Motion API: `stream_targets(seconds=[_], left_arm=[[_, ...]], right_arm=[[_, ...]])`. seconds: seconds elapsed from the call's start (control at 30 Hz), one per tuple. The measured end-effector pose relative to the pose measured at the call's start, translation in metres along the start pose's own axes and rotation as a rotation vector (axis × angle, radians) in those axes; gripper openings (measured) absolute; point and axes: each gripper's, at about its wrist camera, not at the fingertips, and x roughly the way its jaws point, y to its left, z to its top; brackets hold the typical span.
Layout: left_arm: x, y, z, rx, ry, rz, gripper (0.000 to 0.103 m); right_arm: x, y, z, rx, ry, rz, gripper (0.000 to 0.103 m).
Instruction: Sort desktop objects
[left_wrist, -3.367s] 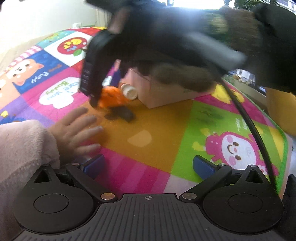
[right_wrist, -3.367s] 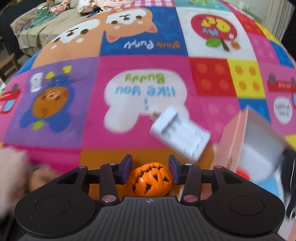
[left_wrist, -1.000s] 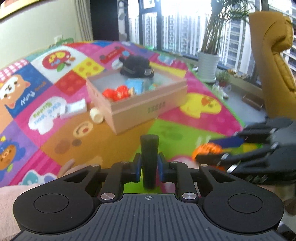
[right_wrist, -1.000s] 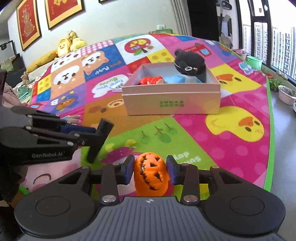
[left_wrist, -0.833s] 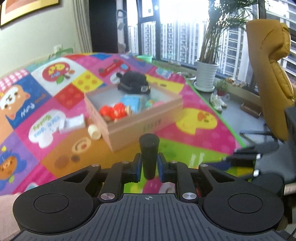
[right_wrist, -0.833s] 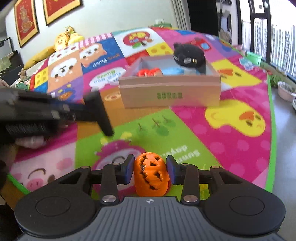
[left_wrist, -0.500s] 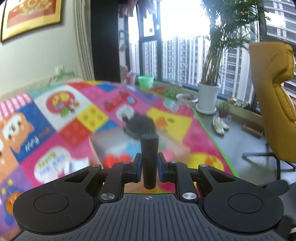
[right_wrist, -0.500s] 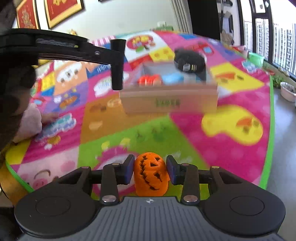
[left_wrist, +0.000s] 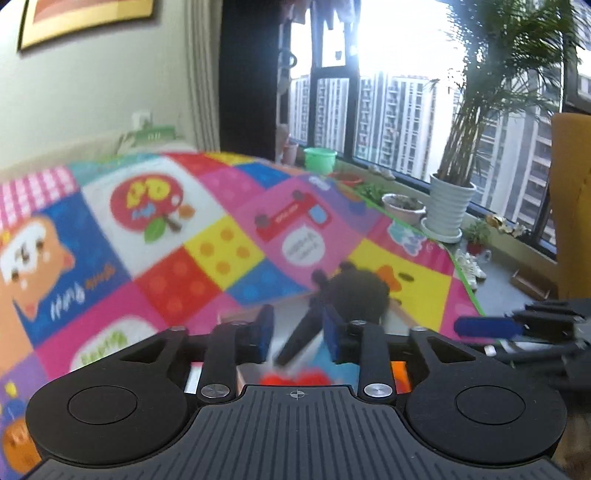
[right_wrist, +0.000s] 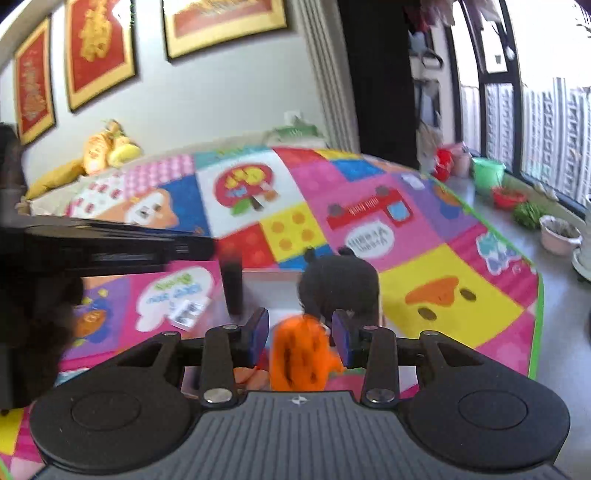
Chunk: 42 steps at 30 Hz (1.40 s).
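My left gripper (left_wrist: 297, 338) is open above the pink box (left_wrist: 236, 317); the black cylinder (left_wrist: 301, 341) tilts, blurred, between its spread fingers, dropping free. My right gripper (right_wrist: 300, 334) is open too; the orange pumpkin toy (right_wrist: 301, 360) is blurred and falling between its fingers over the box (right_wrist: 273, 280). A black plush toy (right_wrist: 338, 286) sits in the box's far corner, also in the left wrist view (left_wrist: 356, 293). A red toy (left_wrist: 295, 378) lies in the box below. In the right wrist view the left gripper (right_wrist: 110, 245) and the cylinder (right_wrist: 232, 286) show at left.
The colourful play mat (left_wrist: 221, 236) spreads around the box. A white charger (right_wrist: 188, 310) lies on the mat left of the box. Plant pots (left_wrist: 447, 206) and a green tub (right_wrist: 487, 171) stand along the window. A yellow chair (left_wrist: 572, 206) stands at right.
Both grippers rose over the box and opened. The black cylinder has left the left gripper's hold and the pumpkin has left the right gripper's; both are dropping.
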Motion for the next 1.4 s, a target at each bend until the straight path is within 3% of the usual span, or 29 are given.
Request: stream_targets(seconds=[0.07,0.13,0.2,0.3,0.4,0.5,0.53,0.57,0.67,0.73,0.83,0.97,1.07,1.17,1.4], left_arm=[[-0.007,0.004,-0.019,-0.030,0.027,-0.019,0.045],[-0.018,0.004,-0.045,-0.050,0.052,-0.041,0.062],[-0.032,0.000,-0.081,-0.051,0.075,-0.048,0.073],[-0.044,-0.013,-0.126,-0.034,0.088,-0.032,0.074],[-0.052,-0.017,-0.157,-0.085,0.104,-0.053,0.078],[-0.055,-0.018,-0.174,-0.116,0.112,-0.080,0.090],[-0.055,-0.018,-0.178,-0.110,0.114,-0.071,0.091],[-0.058,-0.020,-0.182,-0.093,0.099,-0.059,0.091],[-0.071,-0.016,-0.184,-0.081,0.058,-0.012,0.096],[-0.077,-0.006,-0.188,-0.121,0.050,-0.007,0.096],[-0.083,0.014,-0.191,-0.229,0.034,-0.016,0.096],[-0.084,0.028,-0.192,-0.315,0.033,-0.039,0.096],[-0.085,0.028,-0.192,-0.317,0.019,-0.046,0.097],[-0.088,0.026,-0.193,-0.307,0.005,-0.057,0.098],[-0.095,0.018,-0.193,-0.254,-0.005,-0.037,0.099]], right_arm=[[0.002,-0.008,-0.007,0.014,0.023,-0.010,0.041],[0.004,-0.009,-0.012,0.022,0.049,-0.021,0.041],[0.005,-0.007,-0.013,0.011,0.068,-0.026,0.041],[0.006,0.010,-0.007,-0.035,0.084,-0.008,0.041],[0.017,0.039,0.011,-0.056,0.112,0.066,0.042],[0.037,0.072,0.033,-0.058,0.169,0.151,0.055],[0.047,0.085,0.040,-0.057,0.199,0.169,0.065],[0.059,0.096,0.047,-0.057,0.225,0.180,0.069],[0.099,0.134,0.063,-0.091,0.298,0.210,0.069],[0.125,0.162,0.068,-0.163,0.317,0.184,0.065],[0.170,0.191,0.068,-0.159,0.412,0.151,0.047],[0.217,0.212,0.051,-0.185,0.451,0.045,0.046],[0.235,0.216,0.040,-0.210,0.446,-0.021,0.036],[0.230,0.215,0.040,-0.225,0.466,0.001,0.022],[0.174,0.211,0.020,-0.246,0.598,0.193,0.022]])
